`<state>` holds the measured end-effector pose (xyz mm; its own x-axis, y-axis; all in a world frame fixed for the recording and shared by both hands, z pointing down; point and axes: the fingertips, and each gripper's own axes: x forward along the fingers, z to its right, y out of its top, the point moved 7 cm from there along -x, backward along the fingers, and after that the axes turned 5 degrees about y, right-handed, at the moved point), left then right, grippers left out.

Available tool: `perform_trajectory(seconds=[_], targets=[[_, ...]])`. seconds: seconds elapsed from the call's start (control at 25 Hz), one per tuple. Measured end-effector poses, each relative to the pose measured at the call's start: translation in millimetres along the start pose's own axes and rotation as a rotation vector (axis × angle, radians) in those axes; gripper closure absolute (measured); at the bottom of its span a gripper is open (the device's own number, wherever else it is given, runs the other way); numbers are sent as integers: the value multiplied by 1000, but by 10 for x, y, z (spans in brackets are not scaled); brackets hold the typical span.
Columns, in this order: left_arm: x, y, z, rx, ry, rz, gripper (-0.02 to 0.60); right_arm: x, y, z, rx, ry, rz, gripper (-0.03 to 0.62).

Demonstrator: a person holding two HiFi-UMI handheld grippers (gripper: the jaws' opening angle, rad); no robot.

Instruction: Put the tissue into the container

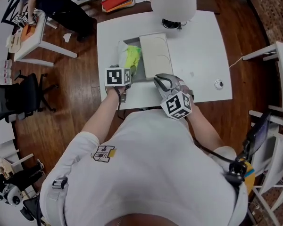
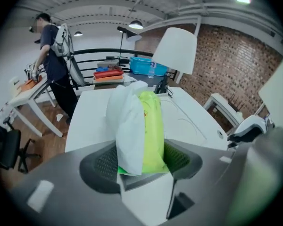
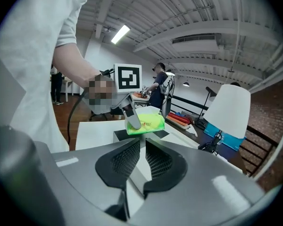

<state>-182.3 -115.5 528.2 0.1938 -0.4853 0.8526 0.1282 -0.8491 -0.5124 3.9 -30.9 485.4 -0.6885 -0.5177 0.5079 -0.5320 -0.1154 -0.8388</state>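
Note:
A green tissue pack with a white tissue sticking out of it hangs over the open grey container on the white table. My left gripper is shut on the pack, pads on both its sides. In the left gripper view the pack stands upright between the jaws of that gripper. The container's pale lid covers its right part. My right gripper hovers at the table's near edge, right of the container, jaws almost together and nothing between them. Its camera sees the pack above the container.
A white lamp stands at the table's far edge. A small round white object lies at the table's right side. White chairs stand to the right, a black office chair to the left. A person works at a far desk.

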Motion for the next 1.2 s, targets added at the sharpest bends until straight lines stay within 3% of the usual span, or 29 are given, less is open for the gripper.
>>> perform_trajectory(seconds=[0.28,0.6,0.92,1.2], targets=[[133,12,-18,-206,24,-14,308,143,94,127,-8,12,13,565],[362,-5,-15,-331,63,-78,305,110,98,183,-7,25,29,568],[643,1,41,-287,221,-139,301,40,18,246,16,20,41,571],[774,-44,202,-206,263,-143,275,25,-79,279,30,27,31,571]])
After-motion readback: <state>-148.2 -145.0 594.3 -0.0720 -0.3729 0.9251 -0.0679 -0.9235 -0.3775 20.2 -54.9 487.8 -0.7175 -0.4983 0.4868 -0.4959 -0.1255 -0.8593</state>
